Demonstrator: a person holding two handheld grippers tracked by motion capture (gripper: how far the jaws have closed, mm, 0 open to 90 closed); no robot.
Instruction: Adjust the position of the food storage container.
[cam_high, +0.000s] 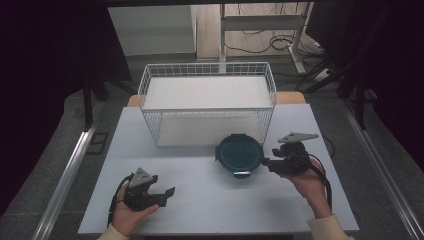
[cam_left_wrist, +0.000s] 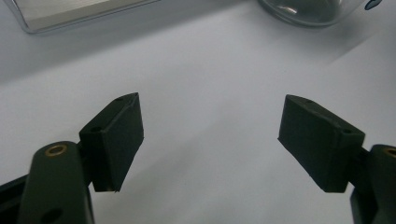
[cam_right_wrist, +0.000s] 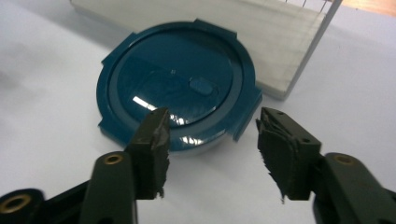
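Note:
A round container with a dark teal snap-on lid (cam_high: 239, 154) (cam_right_wrist: 177, 88) stands on the white table just in front of the wire basket. My right gripper (cam_high: 267, 164) (cam_right_wrist: 212, 149) hovers at the container's right side and points at it. Its jaws stand apart with nothing pressed between them, a little short of the lid's rim. My left gripper (cam_high: 167, 196) (cam_left_wrist: 210, 140) rests in a hand near the table's front left, wide open over bare tabletop. In the left gripper view, the container's clear lower wall (cam_left_wrist: 308, 11) shows at the top right.
A white wire basket (cam_high: 207, 109) with a white liner stands at the back middle of the table (cam_high: 225, 200); its base (cam_left_wrist: 70, 14) lies ahead of my left gripper. Bare tabletop spreads between both hands. Dark curtains and floor cables surround the table.

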